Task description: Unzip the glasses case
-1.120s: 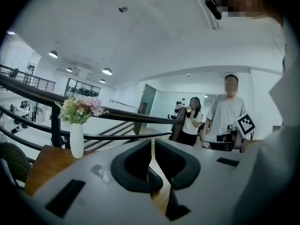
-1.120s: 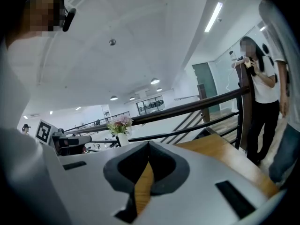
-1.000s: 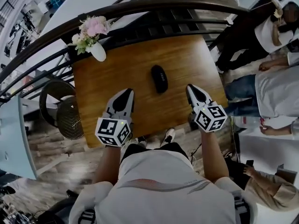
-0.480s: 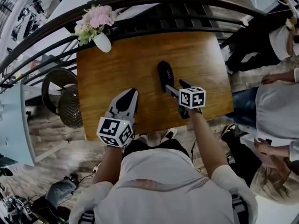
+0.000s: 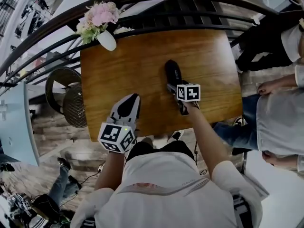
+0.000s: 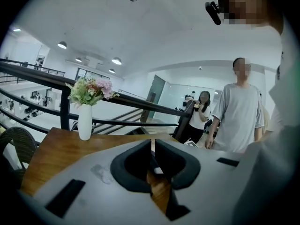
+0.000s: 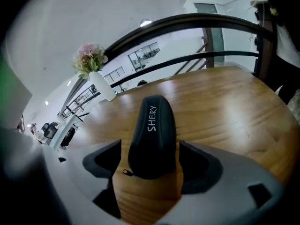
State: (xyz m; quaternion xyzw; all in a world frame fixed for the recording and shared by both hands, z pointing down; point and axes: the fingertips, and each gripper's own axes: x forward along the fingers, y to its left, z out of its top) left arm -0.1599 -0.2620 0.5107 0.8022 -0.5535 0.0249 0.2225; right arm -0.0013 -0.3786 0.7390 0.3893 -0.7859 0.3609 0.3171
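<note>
Hovering above the near edge of the wooden table (image 5: 123, 70), the left gripper (image 5: 129, 101) has its jaws pressed together on nothing; its own view shows only a thin slit between the pads and the wood beyond; it sits well apart from the work, off to the left.

Further in, the right gripper (image 7: 151, 165) points steeply down at the table with its jaws spread wide; they have just been opening, and the near end of the glasses case (image 7: 152, 135) now stands between them, a pad just beside each flank without seeming to press.

The case lies flat near the middle of the table, right of centre; its long axis runs away from the right gripper, almost in line with the way the jaws point; the small zipper pull (image 7: 126, 172) shows at the near end, low on the case's left side. The right hand is plainly the nearer; I judge a grip on the case or the pull must start from here.

At the far left corner stands a white vase (image 5: 107, 39) of flowers, with the dark railing (image 5: 190, 13) behind.

A second ago the right gripper was shut and held back at the table's near right edge, well apart from the case; it has since come down and forward; the left has barely shifted.
</note>
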